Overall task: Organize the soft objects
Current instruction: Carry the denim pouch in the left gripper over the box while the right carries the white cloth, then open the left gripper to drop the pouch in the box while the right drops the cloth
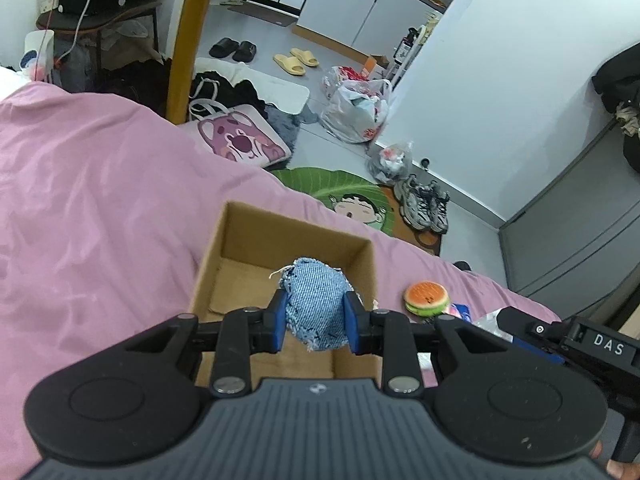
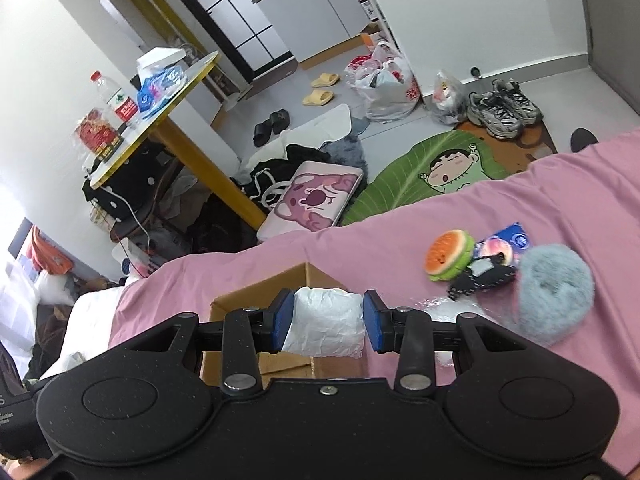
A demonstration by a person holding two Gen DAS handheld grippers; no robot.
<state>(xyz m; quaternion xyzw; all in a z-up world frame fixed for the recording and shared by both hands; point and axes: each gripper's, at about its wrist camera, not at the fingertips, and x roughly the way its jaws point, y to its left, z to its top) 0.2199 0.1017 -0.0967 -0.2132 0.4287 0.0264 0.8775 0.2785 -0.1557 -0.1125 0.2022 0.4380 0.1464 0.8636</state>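
Observation:
My left gripper (image 1: 315,316) is shut on a blue denim pouch (image 1: 314,300) and holds it over the open cardboard box (image 1: 240,236) on the pink bed cover. My right gripper (image 2: 325,320) is shut on a white crinkled soft packet (image 2: 326,326) above the box's right edge (image 2: 256,292). A burger-shaped soft toy (image 1: 426,299) lies on the bed right of the box; it also shows in the right wrist view (image 2: 448,255). A fluffy grey-blue pouf (image 2: 554,292), a black strap item (image 2: 480,278) and a blue packet (image 2: 514,240) lie beside it.
The pink bed cover (image 1: 100,200) ends at an edge beyond the box. On the floor are a green leaf mat (image 2: 424,168), a pink bear bag (image 2: 316,196), sneakers (image 2: 502,110), plastic bags (image 2: 384,84) and a yellow-legged table (image 2: 160,96).

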